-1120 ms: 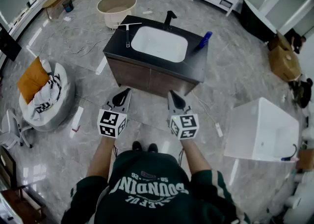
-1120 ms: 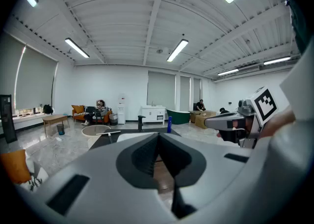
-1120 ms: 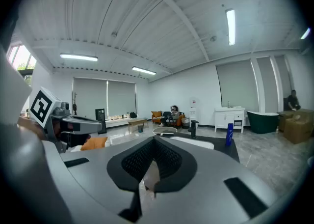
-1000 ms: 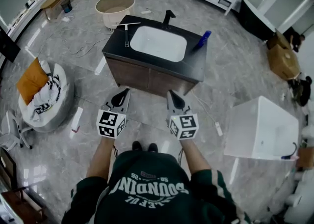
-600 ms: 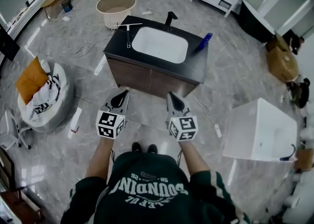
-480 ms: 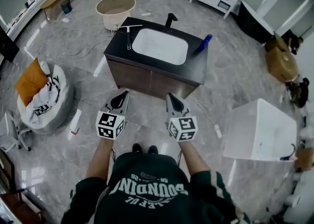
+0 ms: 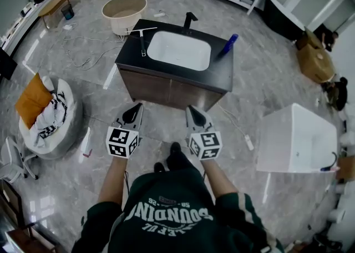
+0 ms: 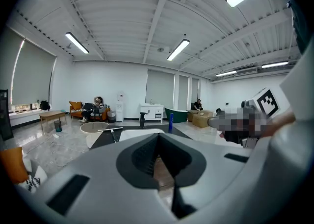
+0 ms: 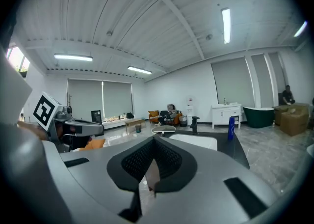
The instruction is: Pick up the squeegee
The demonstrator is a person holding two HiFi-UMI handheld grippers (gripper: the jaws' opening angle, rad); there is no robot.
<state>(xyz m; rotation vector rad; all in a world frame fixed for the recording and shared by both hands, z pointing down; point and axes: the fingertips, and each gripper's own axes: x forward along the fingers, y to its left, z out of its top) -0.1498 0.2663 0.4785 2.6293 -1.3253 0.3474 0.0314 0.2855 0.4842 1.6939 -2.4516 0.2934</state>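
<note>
Big bright room, grey marble floor [image 7: 266,74] all round. Dark vanity [image 7: 166,82] dead ahead of both sets of jaws, well beyond them. Round tub [image 7: 125,10] further off past it, ahead and left of the left jaws. White sink [image 7: 178,50] set in the vanity top, straight ahead between the two.

Left gripper [image 7: 135,107] clenched tight on nothing. Right gripper [image 7: 191,109] pressed together and empty too. Same as a second ago on both.

Only real change: one shoe [image 7: 175,157] now planted forward, behind the jaws and between the arms, with the grippers carried along a touch. Reads as a step toward the vanity, so approach barely begun and nothing reached yet.

Squeegee [image 7: 142,38] lying on the vanity's far left corner, ahead and slightly left of the left jaws, well apart, untouched. Same squeegee [image 8: 113,133] tiny in the left gripper view, just above and left of the jaw tips.

Blue bottle [image 7: 230,44] on the opposite corner, ahead and right of the right jaws. Black tap [image 7: 190,20] behind the sink.

Best bet for the grab: left gripper, being nearer. Needs opening first.
</note>
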